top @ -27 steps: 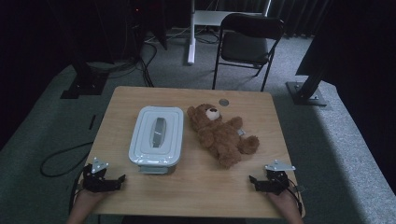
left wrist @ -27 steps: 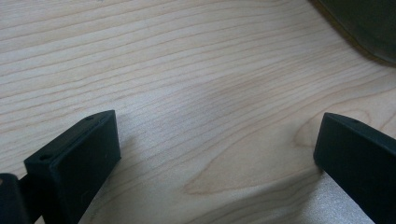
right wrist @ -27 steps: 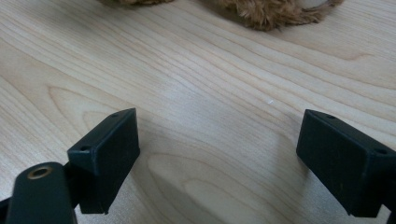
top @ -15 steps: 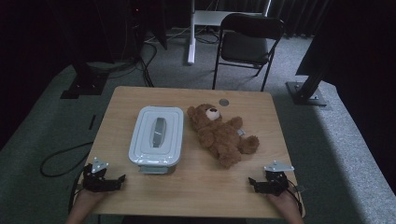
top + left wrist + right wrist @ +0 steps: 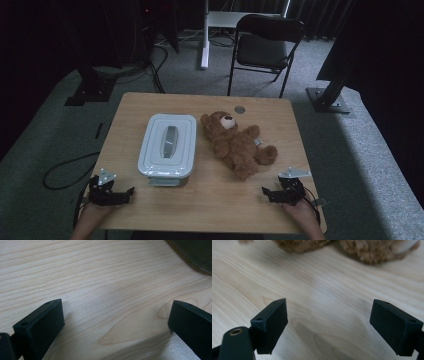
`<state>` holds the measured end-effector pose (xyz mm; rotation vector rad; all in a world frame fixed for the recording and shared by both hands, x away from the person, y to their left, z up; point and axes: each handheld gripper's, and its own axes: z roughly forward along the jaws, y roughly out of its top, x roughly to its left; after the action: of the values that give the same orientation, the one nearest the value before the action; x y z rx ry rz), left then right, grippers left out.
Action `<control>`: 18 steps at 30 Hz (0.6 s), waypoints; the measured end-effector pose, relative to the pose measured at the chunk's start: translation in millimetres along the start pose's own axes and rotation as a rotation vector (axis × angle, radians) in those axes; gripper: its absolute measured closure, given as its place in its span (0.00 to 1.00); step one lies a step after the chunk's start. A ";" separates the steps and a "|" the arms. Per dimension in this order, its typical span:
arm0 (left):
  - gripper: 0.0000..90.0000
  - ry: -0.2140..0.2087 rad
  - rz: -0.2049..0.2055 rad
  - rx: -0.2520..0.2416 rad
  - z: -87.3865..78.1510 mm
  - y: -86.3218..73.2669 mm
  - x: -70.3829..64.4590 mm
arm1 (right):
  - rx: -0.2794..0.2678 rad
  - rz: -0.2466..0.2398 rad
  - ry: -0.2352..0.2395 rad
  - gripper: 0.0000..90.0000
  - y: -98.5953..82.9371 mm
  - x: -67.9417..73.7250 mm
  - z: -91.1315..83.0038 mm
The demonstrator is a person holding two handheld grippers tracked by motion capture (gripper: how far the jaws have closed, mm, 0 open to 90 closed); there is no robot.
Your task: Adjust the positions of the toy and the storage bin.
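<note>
A brown teddy bear (image 5: 237, 143) lies on its back in the middle right of the wooden table (image 5: 210, 210), its head toward the far side. Beside it on the left stands a pale lidded plastic box (image 5: 168, 145) with a grey handle on the lid. My left gripper (image 5: 125, 192) rests open at the near left corner, jaws wide apart over bare wood (image 5: 112, 302). At the near right my right gripper (image 5: 267, 192) is open too, and the bear's furry legs (image 5: 367, 250) lie just beyond its jaws.
A small round grey disc (image 5: 239, 109) lies near the table's far edge. Behind the table stands a dark folding chair (image 5: 267, 45). Black stand bases (image 5: 327, 100) and cables (image 5: 65, 170) lie on the grey carpet around it.
</note>
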<state>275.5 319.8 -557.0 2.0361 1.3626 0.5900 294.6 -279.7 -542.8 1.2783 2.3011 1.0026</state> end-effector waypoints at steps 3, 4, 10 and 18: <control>0.01 0.000 0.000 0.000 0.0 0.0 0.0 | -0.022 -0.007 0.000 0.16 7.9 0.2 -4.6; 0.01 0.000 0.000 0.000 0.0 0.0 0.0 | -0.033 -0.006 0.003 0.16 11.4 -0.2 -7.0; 0.01 0.000 0.000 0.000 0.0 0.0 0.0 | -0.082 -0.009 0.015 0.16 27.6 -3.1 -18.7; 0.01 0.000 0.000 -0.001 0.1 0.0 0.0 | -0.133 -0.022 0.016 0.16 53.1 -6.6 -30.5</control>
<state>275.6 319.8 -557.1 2.0355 1.3620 0.5902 312.9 -279.4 -484.0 1.1933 2.2150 1.1414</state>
